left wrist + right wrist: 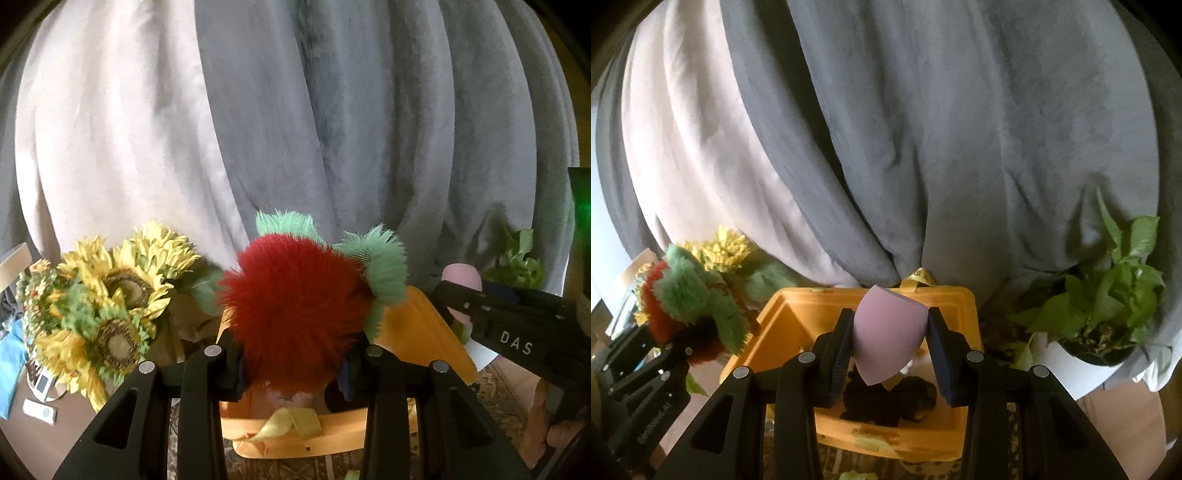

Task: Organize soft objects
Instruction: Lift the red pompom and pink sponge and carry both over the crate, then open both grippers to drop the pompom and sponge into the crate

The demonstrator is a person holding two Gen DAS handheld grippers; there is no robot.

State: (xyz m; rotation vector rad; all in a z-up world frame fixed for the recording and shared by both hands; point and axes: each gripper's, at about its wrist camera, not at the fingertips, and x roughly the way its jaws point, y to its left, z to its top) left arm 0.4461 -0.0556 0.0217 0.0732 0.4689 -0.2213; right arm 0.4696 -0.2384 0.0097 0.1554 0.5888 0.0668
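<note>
Two grippers, each carrying one soft item over an orange bin (798, 306).

Left gripper (295, 365): fingers closed on a red furry plush (295, 317) with green furry tufts (384, 266) at its upper edge. The plush fills the gap between the fingers and hides most of the bin behind it in the left wrist view. In the right wrist view the same plush (690, 314) is seen at the far left, just beside the bin's left wall.

Right gripper (892, 354): fingers (838, 354) clamped on a pink egg-shaped sponge (882, 332), pointed end down, flat cut face on top. The sponge hangs above the open bin, near its back wall.

Orange bin: open-topped, standing on a patterned rug (498, 398). Dark soft items (886, 398) lie on its bottom, their kind not readable. A yellow ribbon (288, 424) is draped over its near rim.

Surroundings:
- grey curtain (960, 147) with a pale panel (683, 147) beside it, behind the bin
- bunch of artificial sunflowers (110, 295), left of the bin
- leafy green plant in a white pot (1100, 306), right of the bin
- small white devices (40, 398) on a brown surface, lower left, too small to identify
</note>
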